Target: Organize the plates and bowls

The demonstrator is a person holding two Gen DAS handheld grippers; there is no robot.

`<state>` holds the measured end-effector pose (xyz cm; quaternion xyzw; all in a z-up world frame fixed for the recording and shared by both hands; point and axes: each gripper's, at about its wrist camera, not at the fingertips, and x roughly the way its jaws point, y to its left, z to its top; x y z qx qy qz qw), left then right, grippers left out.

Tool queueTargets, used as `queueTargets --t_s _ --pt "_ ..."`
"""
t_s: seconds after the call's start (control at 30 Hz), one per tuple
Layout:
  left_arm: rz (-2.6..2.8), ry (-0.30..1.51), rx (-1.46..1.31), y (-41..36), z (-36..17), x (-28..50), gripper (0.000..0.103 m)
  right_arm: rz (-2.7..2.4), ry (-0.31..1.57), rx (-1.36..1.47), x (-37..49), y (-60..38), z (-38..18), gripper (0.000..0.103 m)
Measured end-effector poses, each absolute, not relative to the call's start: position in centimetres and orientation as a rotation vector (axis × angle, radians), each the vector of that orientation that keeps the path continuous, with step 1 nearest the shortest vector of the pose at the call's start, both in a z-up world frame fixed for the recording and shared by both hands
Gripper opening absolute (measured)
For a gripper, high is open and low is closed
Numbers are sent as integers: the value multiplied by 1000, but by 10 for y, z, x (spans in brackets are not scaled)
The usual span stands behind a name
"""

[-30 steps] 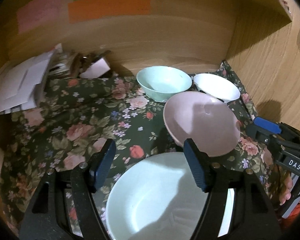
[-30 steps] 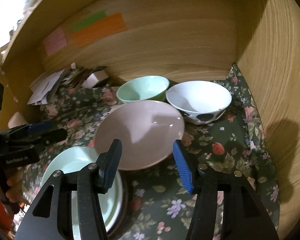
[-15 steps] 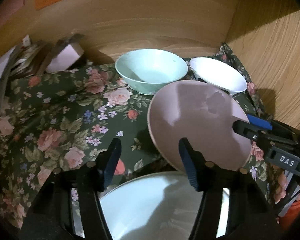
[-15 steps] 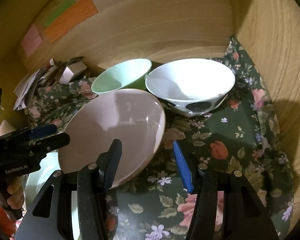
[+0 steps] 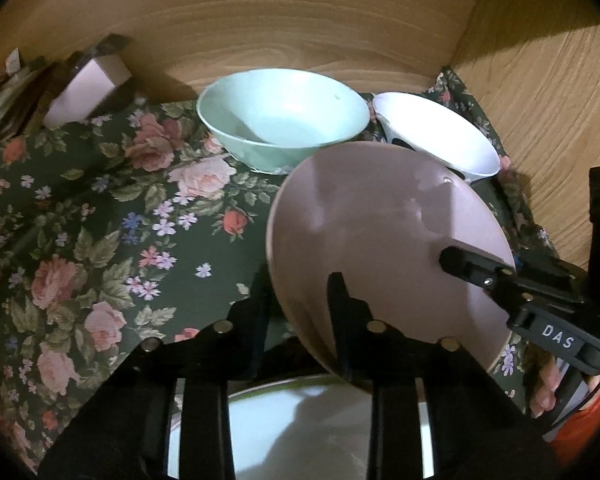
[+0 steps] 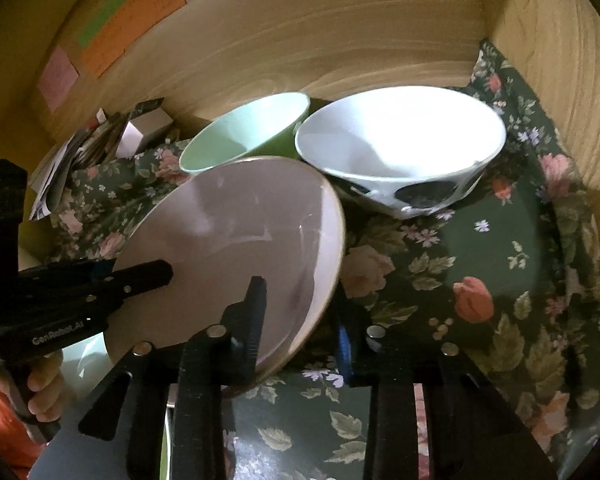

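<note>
A shallow pink plate [image 5: 380, 232] [image 6: 236, 240] stands tilted on the floral cloth, its low edge over a pale green plate [image 5: 300, 428]. My left gripper [image 5: 298, 292] [image 6: 136, 270] straddles the pink plate's left rim. Its jaws are closing, with the rim pinched between them. My right gripper [image 6: 300, 300] [image 5: 480, 260] has the opposite rim between its fingers. Its jaws are closing too, one finger inside the plate and the blue pad behind it. Behind the pink plate sit a mint green bowl [image 5: 284, 120] [image 6: 244, 132] and a white bowl with dark spots [image 5: 436, 136] [image 6: 400, 140].
A dark floral cloth [image 5: 100, 220] covers the shelf floor inside a wooden cabinet, with walls close at the back and right [image 6: 560, 60]. Papers and a small box [image 5: 88, 88] are piled at the back left. Coloured notes [image 6: 132, 20] stick to the back wall.
Both grippers have come down and closer to the pink plate. Their jaws have narrowed from wide apart to gripping its opposite rims.
</note>
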<state>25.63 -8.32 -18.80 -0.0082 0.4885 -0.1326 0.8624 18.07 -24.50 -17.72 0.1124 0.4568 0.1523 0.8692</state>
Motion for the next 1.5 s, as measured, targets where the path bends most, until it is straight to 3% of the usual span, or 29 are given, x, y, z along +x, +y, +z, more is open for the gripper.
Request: queueTargets --t_s 0.07,0.83,1.5 --pt "-289 1028 -14 -86 -189 258 22 316 953 229 181 -245 -176 28" --pt "-284 899 -22 -72 -148 215 22 317 865 188 150 -225 -130 27" --pt "-212 816 -90 -4 -116 151 22 417 810 149 116 -157 -104 27"
